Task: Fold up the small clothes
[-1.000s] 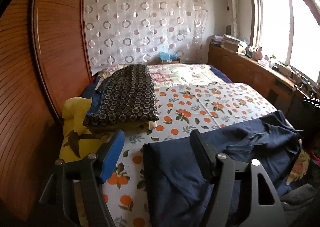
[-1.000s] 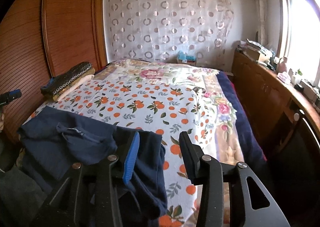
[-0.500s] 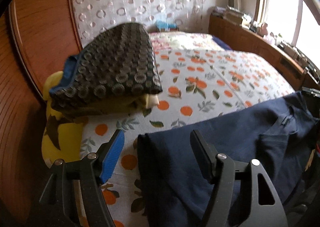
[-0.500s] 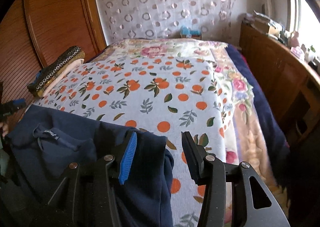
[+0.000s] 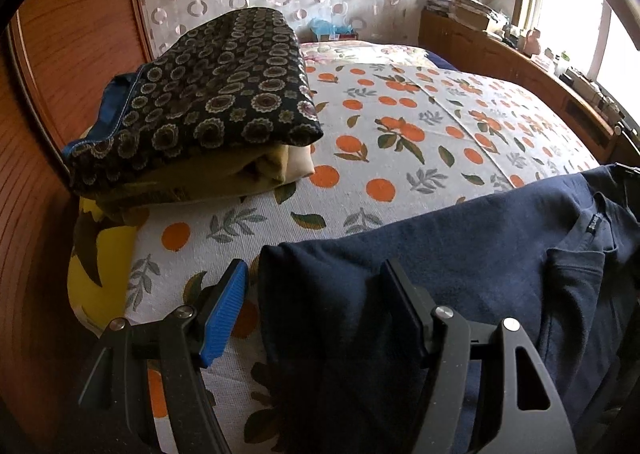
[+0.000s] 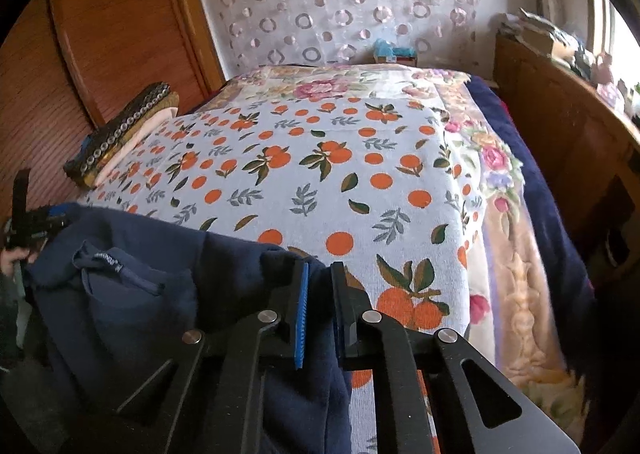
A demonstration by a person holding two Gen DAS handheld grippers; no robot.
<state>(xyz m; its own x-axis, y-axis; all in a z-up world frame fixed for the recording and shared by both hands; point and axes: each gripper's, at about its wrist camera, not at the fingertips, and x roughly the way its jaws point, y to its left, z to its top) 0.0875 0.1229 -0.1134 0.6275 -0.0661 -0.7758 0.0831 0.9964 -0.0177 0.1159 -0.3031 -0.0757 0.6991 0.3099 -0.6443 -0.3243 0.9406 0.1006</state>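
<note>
A navy sweatshirt [image 5: 460,254] lies over the near edge of the bed, collar and label to the right. My left gripper [image 5: 314,270] stands open around its left corner; the blue pad [image 5: 224,310] is clear of the cloth. In the right wrist view the same sweatshirt [image 6: 132,294] spreads to the left. My right gripper [image 6: 320,268] has its jaws closing, almost together, pinching the sweatshirt's right edge. The left gripper [image 6: 28,214] and a hand show at the far left.
A stack of folded clothes [image 5: 200,102], dark circle-patterned piece on top, sits at the bed's left over a yellow pillow [image 5: 100,254]. The orange-print bedspread [image 5: 400,134] stretches behind. A wooden wardrobe [image 6: 120,34] stands left, a cluttered wooden ledge [image 5: 520,54] right.
Both grippers came down and closer to the bed's edge. The right gripper's jaws went from wide apart to nearly together on the sweatshirt's edge. The left jaws kept their width.
</note>
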